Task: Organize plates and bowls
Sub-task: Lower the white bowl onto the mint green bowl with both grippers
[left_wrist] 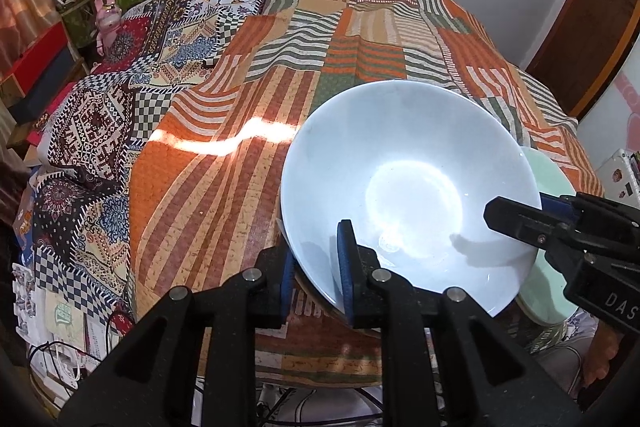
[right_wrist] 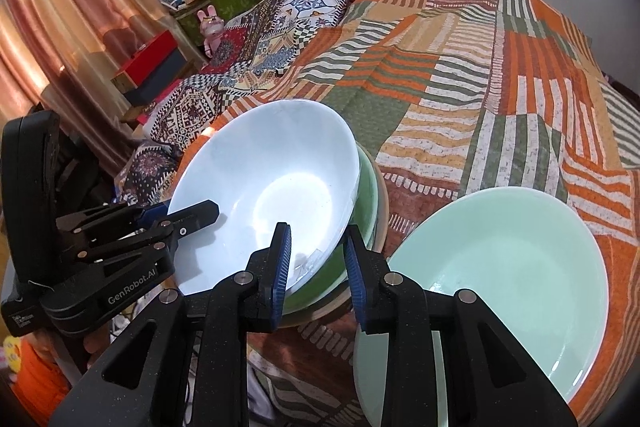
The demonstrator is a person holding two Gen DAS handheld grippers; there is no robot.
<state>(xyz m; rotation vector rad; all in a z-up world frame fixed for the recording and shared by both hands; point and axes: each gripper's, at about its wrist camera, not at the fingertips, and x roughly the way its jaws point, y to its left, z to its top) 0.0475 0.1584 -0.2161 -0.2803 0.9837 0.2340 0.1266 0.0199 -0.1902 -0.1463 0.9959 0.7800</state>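
White bowl (right_wrist: 264, 195): nested atop green bowl (right_wrist: 366, 195) on the bed (right_wrist: 480, 75); both grippers' fingers pinch its near rim, nearly closed. Risk: uneven release tips stack.

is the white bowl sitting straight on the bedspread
No, the white bowl sits nested in a green bowl, itself stacked on another dish, not on the bedspread.

We read "GenRobot.AI" in white on the black body of the left gripper (right_wrist: 200, 217), seen from the right wrist. A smaller label lower on it was too blurred to read. From the left wrist, the right gripper (left_wrist: 516, 215) showed the cut-off letters "DAS".
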